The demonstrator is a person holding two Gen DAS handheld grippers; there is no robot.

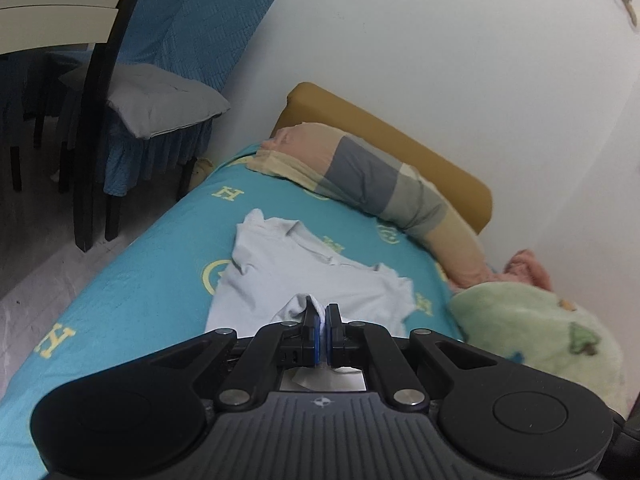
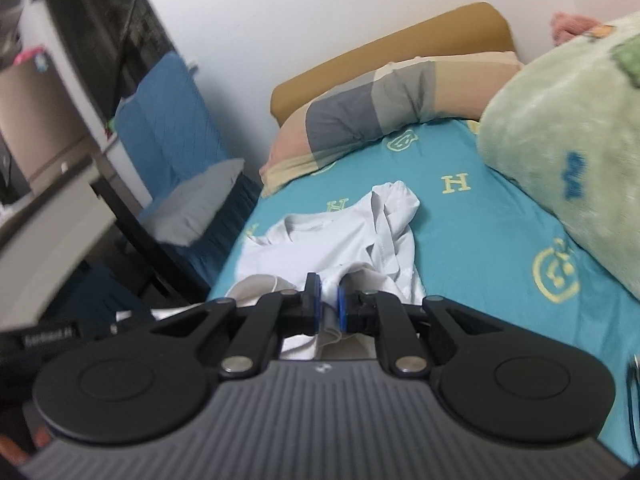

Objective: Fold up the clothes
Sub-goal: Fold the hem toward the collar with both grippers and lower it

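The white T-shirt [image 1: 296, 276] lies on the turquoise bed sheet [image 1: 140, 288], partly spread and partly bunched, its neckline turned toward the striped pillow [image 1: 360, 172]. My left gripper [image 1: 323, 320] has its jaws closed on a pinch of the shirt's near hem, the cloth rising in a small peak between the blue pads. My right gripper [image 2: 326, 304] likewise has its jaws clamped on a fold of the shirt [image 2: 340, 236]; white fabric fills the narrow gap between the pads and hangs below them. In the right wrist view the sleeve on the side away from the chair is crumpled into a raised heap, pointing toward the pillow [image 2: 368, 112].

The pillow rests against the mustard headboard [image 1: 400, 136], which stands against the white wall [image 1: 440, 40]. Beside the pillow, on the side away from the chair, a pale green plush blanket [image 1: 532, 320] is heaped on the sheet [image 2: 480, 232], apart from the shirt; a pink knitted item [image 1: 524, 268] shows just behind it. Off the bed, on the other side of the pillow, stands a chair with a blue cover [image 1: 200, 32] and a grey cushion [image 1: 160, 100].
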